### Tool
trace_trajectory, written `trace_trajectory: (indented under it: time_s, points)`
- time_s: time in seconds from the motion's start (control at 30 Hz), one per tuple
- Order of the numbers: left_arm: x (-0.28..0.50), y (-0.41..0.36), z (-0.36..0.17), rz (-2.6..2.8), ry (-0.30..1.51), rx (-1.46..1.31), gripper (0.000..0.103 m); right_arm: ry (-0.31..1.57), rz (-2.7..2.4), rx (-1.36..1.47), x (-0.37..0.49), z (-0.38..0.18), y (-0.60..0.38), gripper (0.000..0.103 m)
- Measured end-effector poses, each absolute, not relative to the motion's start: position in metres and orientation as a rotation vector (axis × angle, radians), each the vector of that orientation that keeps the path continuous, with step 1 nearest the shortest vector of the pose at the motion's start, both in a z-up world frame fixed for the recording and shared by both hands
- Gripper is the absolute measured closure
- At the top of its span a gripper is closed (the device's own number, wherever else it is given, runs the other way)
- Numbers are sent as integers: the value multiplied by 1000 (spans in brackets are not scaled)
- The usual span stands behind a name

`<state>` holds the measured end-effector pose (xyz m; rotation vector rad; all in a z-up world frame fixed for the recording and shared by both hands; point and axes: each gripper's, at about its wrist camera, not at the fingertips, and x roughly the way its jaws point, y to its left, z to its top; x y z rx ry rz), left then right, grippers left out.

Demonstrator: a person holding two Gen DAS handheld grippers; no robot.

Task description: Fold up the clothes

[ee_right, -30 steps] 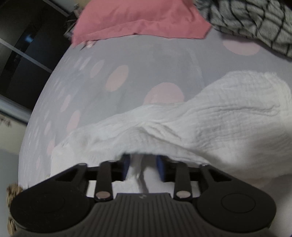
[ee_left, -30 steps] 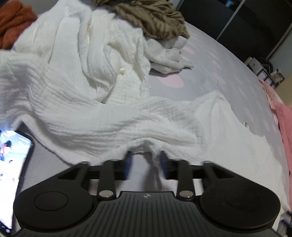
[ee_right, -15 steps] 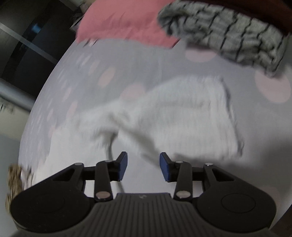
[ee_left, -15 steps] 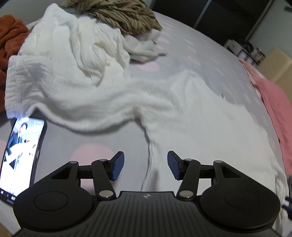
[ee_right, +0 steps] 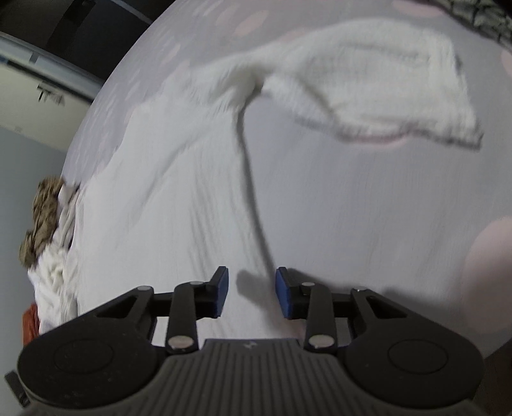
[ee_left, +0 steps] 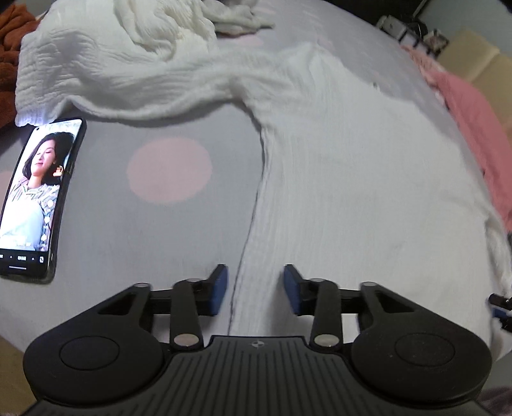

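A white crinkled garment (ee_left: 352,166) lies spread on the grey bedsheet (ee_left: 166,243) with pink dots. Its left sleeve (ee_left: 112,73) trails off to the left. My left gripper (ee_left: 256,288) hovers over the garment's left side edge, which runs between the blue pads (ee_left: 219,288). Its jaws are closing and the pads do not press the cloth. In the right wrist view the same garment (ee_right: 166,192) is blurred, with its right sleeve (ee_right: 400,86) stretched out. My right gripper (ee_right: 252,294) straddles the right side edge, its jaws closing too and not pinching the fabric.
A lit phone (ee_left: 35,198) lies on the sheet to the left. A rust-coloured cloth (ee_left: 9,64) sits at the far left and a pink garment (ee_left: 473,128) at the right. A brown striped cloth (ee_right: 44,217) lies beyond the white garment. Dark checked fabric (ee_right: 480,12) sits top right.
Both grippers let go of the white folds they were closed around and drew back along the garment's sides. The garment now lies flatter. The jaws opened wide, then narrowed again.
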<state>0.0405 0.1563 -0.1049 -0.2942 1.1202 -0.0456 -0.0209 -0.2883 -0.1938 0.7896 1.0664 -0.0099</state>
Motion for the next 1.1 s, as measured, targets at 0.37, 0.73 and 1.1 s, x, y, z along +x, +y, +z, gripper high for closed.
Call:
trace_trajectory:
  time_s: [0.37,0.73,1.1]
  points:
    - [35,146,-102,37,1120,-98,101,1059,-107,637,-37,-192,-288,101]
    - [15,151,-82,-21,1162,-108,78,1087,-136,632,-49,-184,-295,74]
    - [-26,130,-86,-141,1335,49,71,1312,6,394,-89,-174,-273,73]
